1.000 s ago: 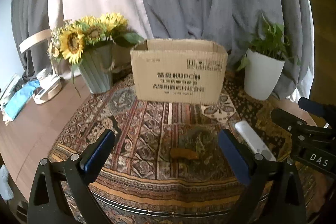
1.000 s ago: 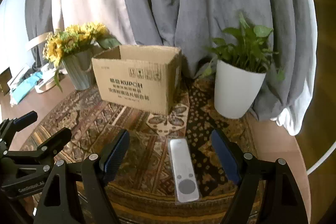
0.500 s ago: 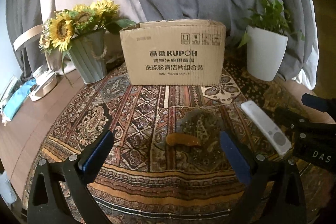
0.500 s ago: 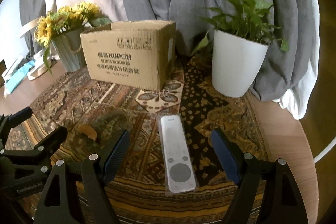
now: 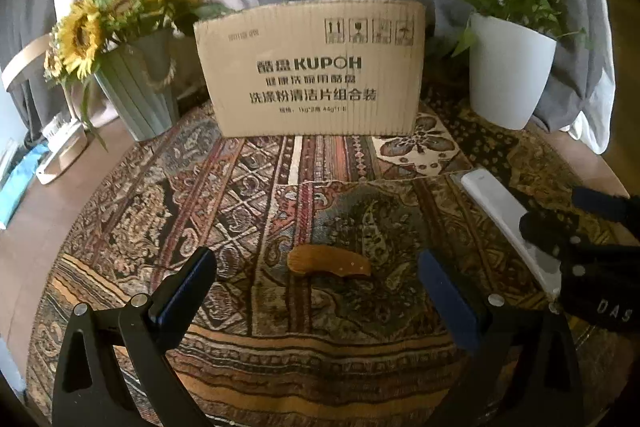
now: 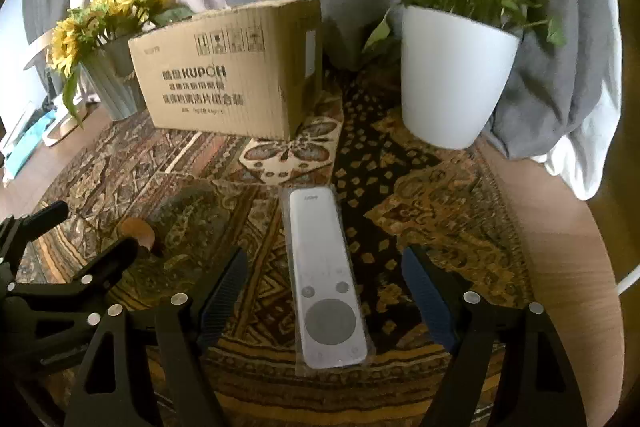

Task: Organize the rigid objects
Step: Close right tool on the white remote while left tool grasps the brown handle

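Below, the left tool (image 5: 316, 291) stood released, its blue pads spread wide with a small brown wooden piece (image 5: 328, 264) lying on the patterned cloth (image 5: 256, 187) between and just ahead of them, untouched. Likewise the right tool (image 6: 324, 291) was released, its pads flanking a white remote (image 6: 326, 279) in clear wrap, apart from it on both sides. Behind stood an open cardboard box (image 5: 316, 71), with a sunflower vase (image 5: 138, 95) beside it on one side and a white plant pot (image 6: 452, 83) on the other, all on the counter (image 6: 568, 259).
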{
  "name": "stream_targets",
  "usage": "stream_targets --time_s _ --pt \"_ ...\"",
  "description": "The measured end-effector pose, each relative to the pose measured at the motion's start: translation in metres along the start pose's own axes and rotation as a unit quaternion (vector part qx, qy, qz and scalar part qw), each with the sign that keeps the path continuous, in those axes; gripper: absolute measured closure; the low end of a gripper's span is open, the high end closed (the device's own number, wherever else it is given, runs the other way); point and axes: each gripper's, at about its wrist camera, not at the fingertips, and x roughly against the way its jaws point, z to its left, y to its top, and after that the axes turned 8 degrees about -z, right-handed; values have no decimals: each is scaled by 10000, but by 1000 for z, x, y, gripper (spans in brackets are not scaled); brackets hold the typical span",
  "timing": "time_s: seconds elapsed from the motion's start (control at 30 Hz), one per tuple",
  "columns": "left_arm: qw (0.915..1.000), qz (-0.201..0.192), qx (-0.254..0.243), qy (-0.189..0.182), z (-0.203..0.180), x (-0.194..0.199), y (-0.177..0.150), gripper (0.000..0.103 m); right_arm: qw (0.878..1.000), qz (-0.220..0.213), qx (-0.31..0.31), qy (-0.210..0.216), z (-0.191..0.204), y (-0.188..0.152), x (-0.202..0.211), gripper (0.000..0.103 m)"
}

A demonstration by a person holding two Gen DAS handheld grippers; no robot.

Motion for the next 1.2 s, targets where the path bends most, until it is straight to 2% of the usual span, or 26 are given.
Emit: stream_targets --time_s 0.3,0.53,0.6,0.97,1.1,1.2 --pt "9995 301 88 -68 -2 -23 0 1 9994 257 -140 167 -3 -1 -24 28" --pt "9984 540 35 -146 0 -37 -7 14 9981 527 -215 230 -3 -4 -39 40" --pt "9982 585 28 -156 1 -40 -8 19 9979 567 -215 224 -2 -6 -42 41" --pt "9958 827 155 -354 6 -50 -11 26 9983 572 -127 69 3 -8 -47 46" --pt "9957 820 153 -405 6 -50 -10 32 9985 533 -73 39 4 -9 -47 48" --pt "9959 784 95 -437 4 -49 -9 41 9987 504 -63 19 3 -9 -47 58"
